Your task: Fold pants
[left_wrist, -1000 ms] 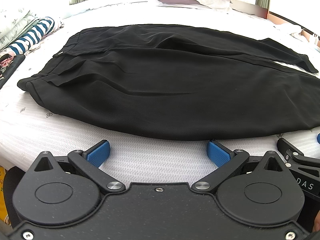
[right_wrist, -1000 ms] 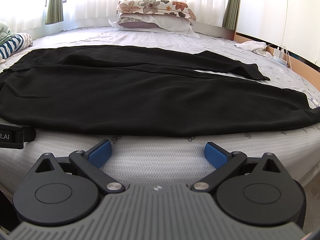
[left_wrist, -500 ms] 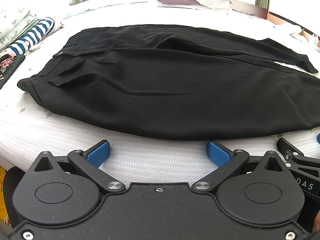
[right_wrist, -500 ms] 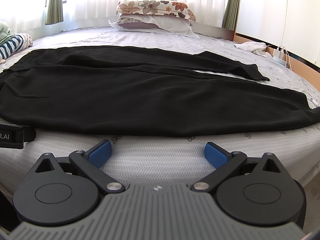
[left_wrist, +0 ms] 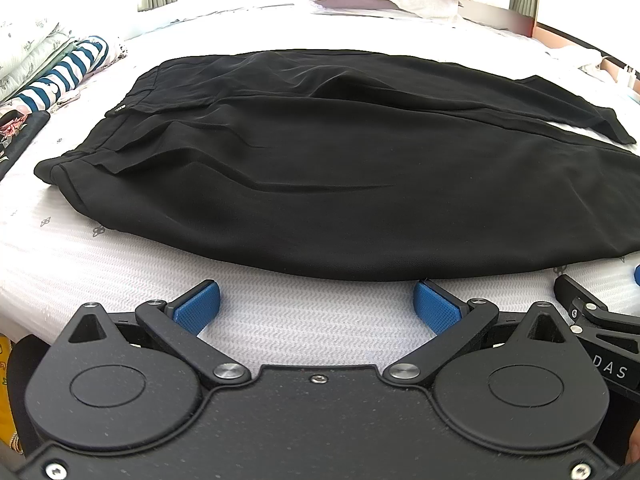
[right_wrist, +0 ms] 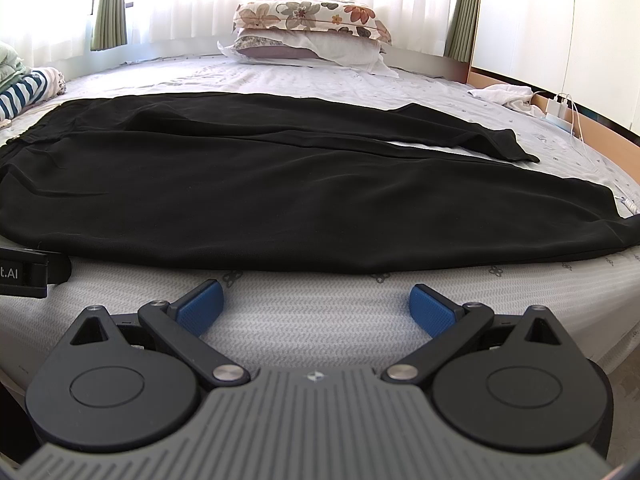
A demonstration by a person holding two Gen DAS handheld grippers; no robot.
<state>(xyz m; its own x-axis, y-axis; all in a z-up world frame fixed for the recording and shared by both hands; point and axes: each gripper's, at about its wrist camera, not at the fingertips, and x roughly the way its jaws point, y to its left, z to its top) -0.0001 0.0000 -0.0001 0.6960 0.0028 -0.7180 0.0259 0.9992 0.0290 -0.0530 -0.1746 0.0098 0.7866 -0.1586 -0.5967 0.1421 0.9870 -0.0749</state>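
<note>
Black pants (left_wrist: 340,168) lie spread flat across the white bed, waistband at the left, both legs running to the right. In the right wrist view the same pants (right_wrist: 280,184) fill the middle, with the leg cuffs at the right. My left gripper (left_wrist: 316,304) is open over the bare mattress just short of the pants' near edge, its blue pads empty. My right gripper (right_wrist: 316,304) is open too, a little short of the near edge, nothing between its fingers. The right gripper's body (left_wrist: 600,328) shows at the right edge of the left wrist view.
Flowered pillows (right_wrist: 308,28) are stacked at the head of the bed. Folded striped and patterned clothes (left_wrist: 68,76) lie at the left. A white cloth (right_wrist: 504,94) and charger cables (right_wrist: 568,112) sit at the far right by the wooden bed frame. The mattress edge (right_wrist: 560,320) drops away near me.
</note>
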